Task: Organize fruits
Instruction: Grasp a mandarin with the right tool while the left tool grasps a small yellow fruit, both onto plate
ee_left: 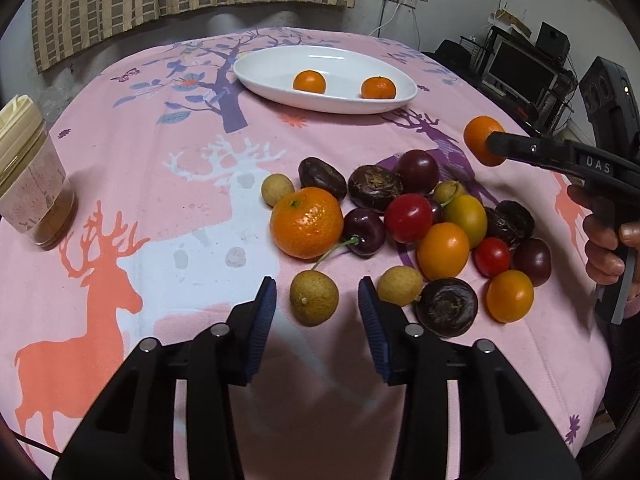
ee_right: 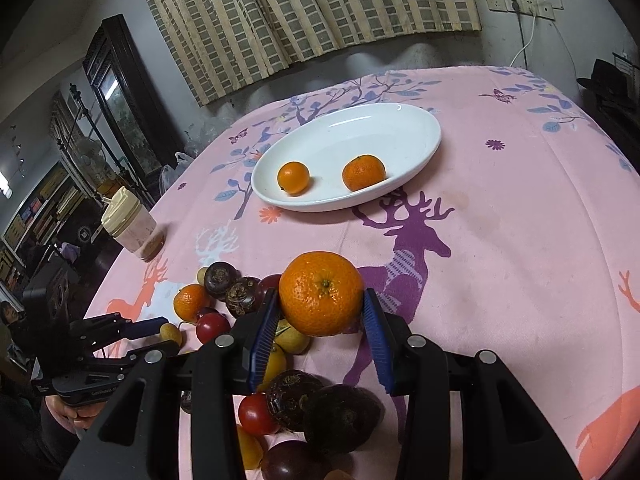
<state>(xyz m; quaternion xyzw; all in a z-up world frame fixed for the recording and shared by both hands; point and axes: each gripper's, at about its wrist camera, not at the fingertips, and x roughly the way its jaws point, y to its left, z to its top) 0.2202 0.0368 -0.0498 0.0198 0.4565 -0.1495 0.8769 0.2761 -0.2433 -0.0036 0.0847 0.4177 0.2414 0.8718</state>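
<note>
A mixed pile of small fruit (ee_left: 408, 216) lies on the pink deer-print cloth: a mandarin (ee_left: 306, 222), cherries, red and yellow tomatoes, dark water chestnuts and longans. My left gripper (ee_left: 317, 283) stands open around one longan (ee_left: 314, 300) at the pile's near edge, with a gap on both sides. My right gripper (ee_right: 320, 300) is shut on a mandarin (ee_right: 322, 294) and holds it above the pile; the left wrist view shows that mandarin (ee_left: 478, 136) lifted at the right. The white oval plate (ee_left: 260, 76) (ee_right: 400, 128) further back holds two small mandarins.
A lidded jar (ee_left: 32, 184) (ee_right: 132, 228) stands at the table's left edge. A hand (ee_left: 608, 248) grips the right tool's handle. Pink cloth (ee_right: 520, 240) stretches right of the plate. Curtains and shelving lie behind the table.
</note>
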